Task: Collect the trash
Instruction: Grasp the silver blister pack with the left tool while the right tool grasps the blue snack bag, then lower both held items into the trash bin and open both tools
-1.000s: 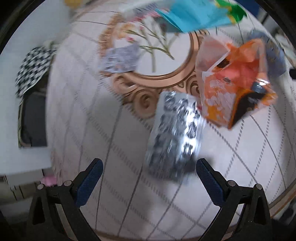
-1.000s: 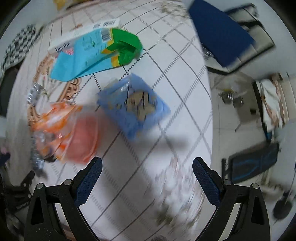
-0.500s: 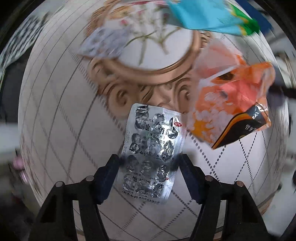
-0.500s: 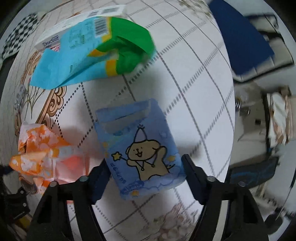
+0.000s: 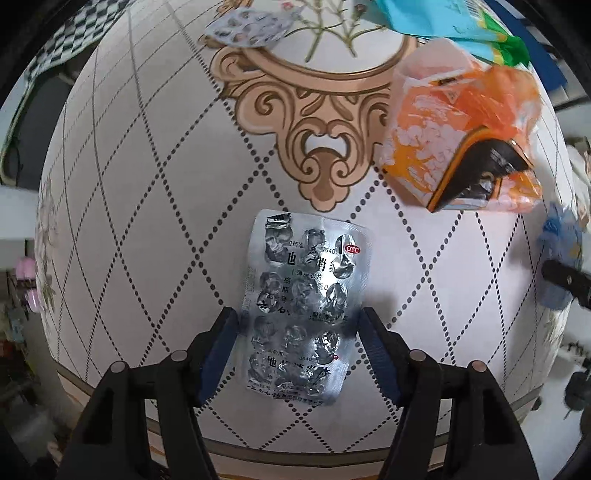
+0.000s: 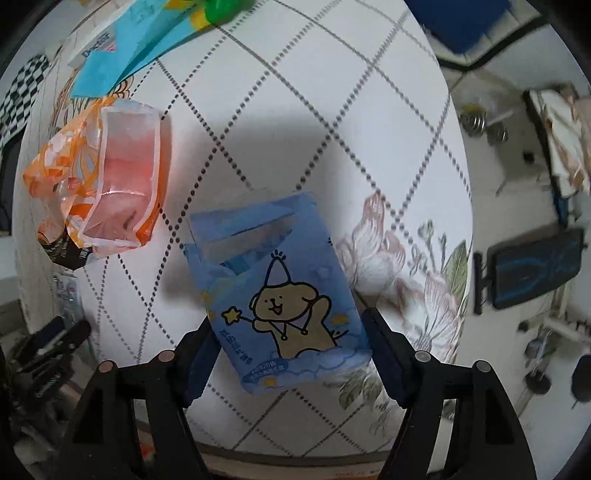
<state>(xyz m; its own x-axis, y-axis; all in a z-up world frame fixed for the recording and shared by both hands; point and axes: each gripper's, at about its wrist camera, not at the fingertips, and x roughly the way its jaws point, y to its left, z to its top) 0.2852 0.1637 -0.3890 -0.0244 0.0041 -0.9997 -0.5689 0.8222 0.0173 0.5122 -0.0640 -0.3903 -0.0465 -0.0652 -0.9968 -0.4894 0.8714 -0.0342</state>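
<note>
Left wrist view, left gripper (image 5: 299, 328) clamping blister pack (image 5: 304, 306), right gripper (image 6: 288, 336) reopening around blue packet (image 6: 284, 295)

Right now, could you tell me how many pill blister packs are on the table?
2. One blister pack lies between the left gripper fingers near the table edge; the other pack sits at the far side on the flower print. More may be hidden under wrappers.

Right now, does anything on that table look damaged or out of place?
Yes, it is litter. The silver pill blister sheet between the left gripper's pads has its pockets crushed and burst open. The orange plastic wrapper lies crumpled and torn open. The blue cartoon tissue pack sits askew with its top flap open.
</note>
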